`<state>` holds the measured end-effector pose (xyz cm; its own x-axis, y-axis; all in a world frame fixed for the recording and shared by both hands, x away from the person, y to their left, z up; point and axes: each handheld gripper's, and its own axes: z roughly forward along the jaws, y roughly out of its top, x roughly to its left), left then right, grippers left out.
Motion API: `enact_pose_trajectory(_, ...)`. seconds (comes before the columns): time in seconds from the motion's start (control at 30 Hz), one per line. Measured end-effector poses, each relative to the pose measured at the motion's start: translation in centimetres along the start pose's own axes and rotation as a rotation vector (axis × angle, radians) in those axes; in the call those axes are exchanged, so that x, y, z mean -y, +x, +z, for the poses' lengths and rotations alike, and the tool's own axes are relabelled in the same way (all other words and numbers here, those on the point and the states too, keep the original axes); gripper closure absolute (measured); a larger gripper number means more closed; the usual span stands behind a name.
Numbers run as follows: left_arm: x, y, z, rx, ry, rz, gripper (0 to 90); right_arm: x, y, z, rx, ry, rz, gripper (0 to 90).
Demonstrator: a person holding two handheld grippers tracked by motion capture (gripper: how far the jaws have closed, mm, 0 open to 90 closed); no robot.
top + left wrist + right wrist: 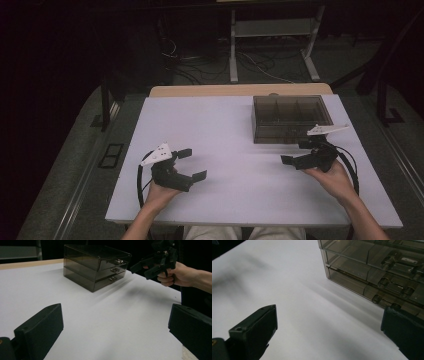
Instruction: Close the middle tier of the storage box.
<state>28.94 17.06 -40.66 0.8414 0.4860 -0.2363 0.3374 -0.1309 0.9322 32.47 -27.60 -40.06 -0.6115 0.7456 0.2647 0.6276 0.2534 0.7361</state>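
Note:
A smoky transparent drawer box (290, 117) stands at the far right of the white table (225, 145), its drawers pushed in. My left gripper (196, 163) rests low at the near left, open, with nothing between its jaws. In the left gripper view the drawer box (97, 265) stands well ahead, and a hand holds the right gripper (140, 271) beside it. My right gripper (292, 152) hovers just in front of the box's near face, open and empty. In the right gripper view the drawer fronts and their small knobs (384, 282) lie close ahead at the right.
A wooden strip (240, 90) runs along the table's far edge. Beyond it on the dark floor are a metal stand (272, 45) and loose cables (200, 65). Bare white tabletop stretches between the two grippers.

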Motion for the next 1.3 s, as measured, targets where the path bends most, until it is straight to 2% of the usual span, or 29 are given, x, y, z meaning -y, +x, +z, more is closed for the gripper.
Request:
enact_pose_trajectory(0.27, 0.0, 0.0, -0.1, -0.006, 0.002, -0.004, 0.0, 0.9, 0.9, -1.8, -0.005, -0.053, 0.022, 0.2)
enact_pose_trajectory(0.5, 0.1, 0.3, 0.0, -0.012, 0.011, -0.008, 0.0, 2.3, 1.7, -2.9, -0.016, -0.073, 0.008, 0.2)
enact_pose_trajectory(0.83, 0.3, 0.3, 0.1, -0.017, 0.019, -0.017, 0.0, 4.4, 2.5, -4.1, -0.023, -0.17, 0.03, 0.3)
enact_pose_trajectory(1.3, 0.3, 0.4, 0.0, -0.014, 0.018, -0.018, 0.0, 6.2, 1.6, -4.3, -0.004, -0.241, 0.005, 0.3)
